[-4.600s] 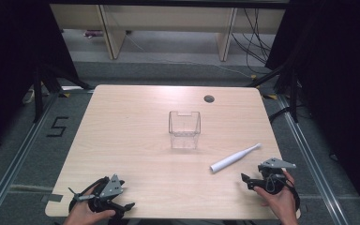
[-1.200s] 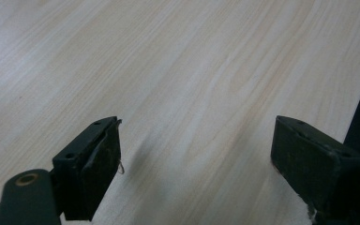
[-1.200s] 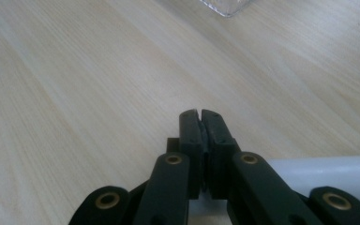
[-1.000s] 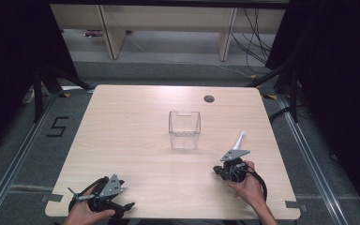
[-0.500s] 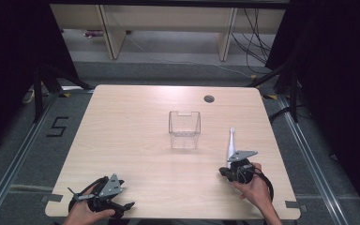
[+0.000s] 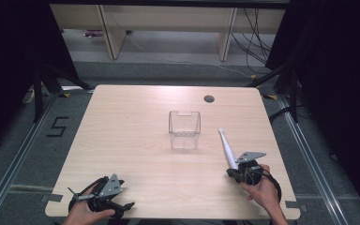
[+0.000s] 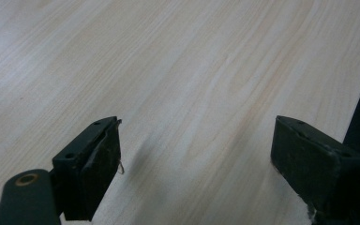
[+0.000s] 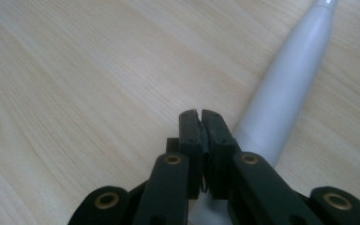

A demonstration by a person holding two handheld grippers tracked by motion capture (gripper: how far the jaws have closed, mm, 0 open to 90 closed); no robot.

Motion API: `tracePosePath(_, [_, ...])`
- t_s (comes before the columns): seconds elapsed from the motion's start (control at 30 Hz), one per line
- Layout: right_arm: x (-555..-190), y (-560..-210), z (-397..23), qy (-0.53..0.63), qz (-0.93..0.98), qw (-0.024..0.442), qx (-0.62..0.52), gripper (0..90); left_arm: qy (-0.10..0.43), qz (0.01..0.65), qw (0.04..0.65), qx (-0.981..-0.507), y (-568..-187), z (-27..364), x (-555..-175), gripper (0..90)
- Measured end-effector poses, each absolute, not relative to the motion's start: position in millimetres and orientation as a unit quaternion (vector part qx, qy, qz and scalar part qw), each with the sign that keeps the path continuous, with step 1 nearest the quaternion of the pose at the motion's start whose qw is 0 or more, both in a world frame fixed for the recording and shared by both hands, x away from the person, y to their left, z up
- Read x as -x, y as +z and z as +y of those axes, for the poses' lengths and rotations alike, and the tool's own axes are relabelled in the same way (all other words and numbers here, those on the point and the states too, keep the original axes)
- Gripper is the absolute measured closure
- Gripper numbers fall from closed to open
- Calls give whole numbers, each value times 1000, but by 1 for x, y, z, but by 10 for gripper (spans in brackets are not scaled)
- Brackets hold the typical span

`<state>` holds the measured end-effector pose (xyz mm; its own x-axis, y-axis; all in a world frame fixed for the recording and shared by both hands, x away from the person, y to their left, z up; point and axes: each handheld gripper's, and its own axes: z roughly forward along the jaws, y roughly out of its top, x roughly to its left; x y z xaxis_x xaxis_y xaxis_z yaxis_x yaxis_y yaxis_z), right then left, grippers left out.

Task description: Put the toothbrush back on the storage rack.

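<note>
In the high view, a white wand-shaped object (image 6: pixel 227 147) lies flat on the tabletop (image 6: pixel 131 140), to the right of centre. Its thin tip points to the far side and its thick end lies at the right gripper (image 6: pixel 234 171). A clear open-topped container (image 6: pixel 184 130) stands upright at mid-table, just left of the wand's far tip and apart from it. The left gripper (image 6: pixel 104 199) rests at the near left edge, well away from both.

In the left gripper view, the fingers (image 7: pixel 93 168) stand wide apart over bare tabletop (image 7: pixel 192 56), with nothing between them.

In the right gripper view, the fingers (image 8: pixel 190 136) are pressed together with nothing visible between them. The wand (image 8: pixel 286 89) runs from under their right side away to the upper right, flat on the wood (image 8: pixel 75 70). Whether the closed tips actually touch it cannot be told.

The step in hand looks like lining the wand up with closed fingers, nudging it rather than carrying it. The container is probably where it is meant to go.

A pick-up would call for the right fingers to spread, straddle the thick end across its width, and close on it there. The smooth, round body may roll or slip, so the grip should sit squarely. The lift must then clear the container's rim.
</note>
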<state>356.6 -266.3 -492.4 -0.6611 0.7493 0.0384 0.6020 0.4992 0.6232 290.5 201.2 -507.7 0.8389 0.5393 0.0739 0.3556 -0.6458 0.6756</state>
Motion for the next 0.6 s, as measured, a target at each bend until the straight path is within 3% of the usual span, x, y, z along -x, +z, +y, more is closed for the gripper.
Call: tracePosePath(0.6, [-350, -489, -280, 296, 854, 112, -413, 851, 134, 250, 338, -897, -508, 201, -290, 158])
